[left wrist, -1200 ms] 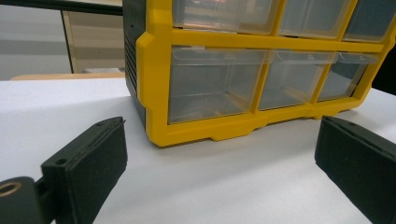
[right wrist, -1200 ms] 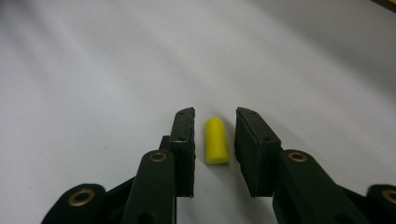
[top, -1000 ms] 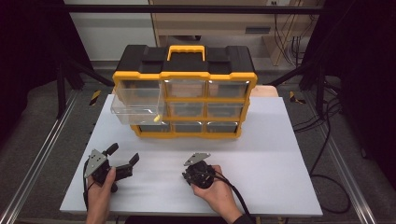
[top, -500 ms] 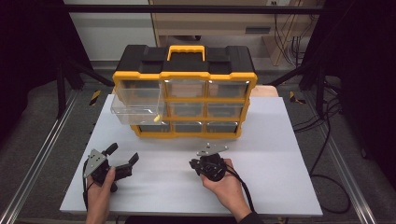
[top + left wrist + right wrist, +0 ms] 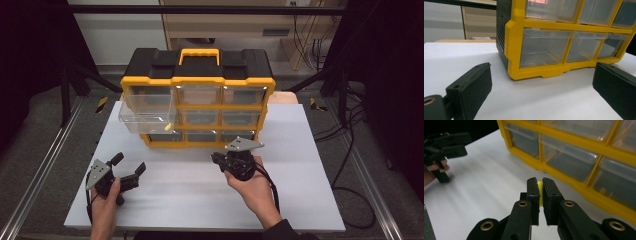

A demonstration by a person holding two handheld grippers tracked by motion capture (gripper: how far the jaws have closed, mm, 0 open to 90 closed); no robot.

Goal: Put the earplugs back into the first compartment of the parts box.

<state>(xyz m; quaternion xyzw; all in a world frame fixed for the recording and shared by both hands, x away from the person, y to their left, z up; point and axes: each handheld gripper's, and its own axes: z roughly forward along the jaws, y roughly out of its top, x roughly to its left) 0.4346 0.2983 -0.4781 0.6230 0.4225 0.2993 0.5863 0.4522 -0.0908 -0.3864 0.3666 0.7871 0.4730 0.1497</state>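
Right gripper (image 5: 540,186): jaws closed on small yellow plastic piece (image 5: 540,192).
Piece sits btwn the pads; yellow-framed organiser w/ clear plastic drawers (image 5: 584,152) just ahead of tips. Left gripper (image 5: 126,172): jaws wide apart, nothing btwn them, organiser ahead.

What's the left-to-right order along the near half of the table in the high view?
Left gripper, open → bare stretch of white table → right gripper, shut on a small yellow piece → black cable trailing from it.
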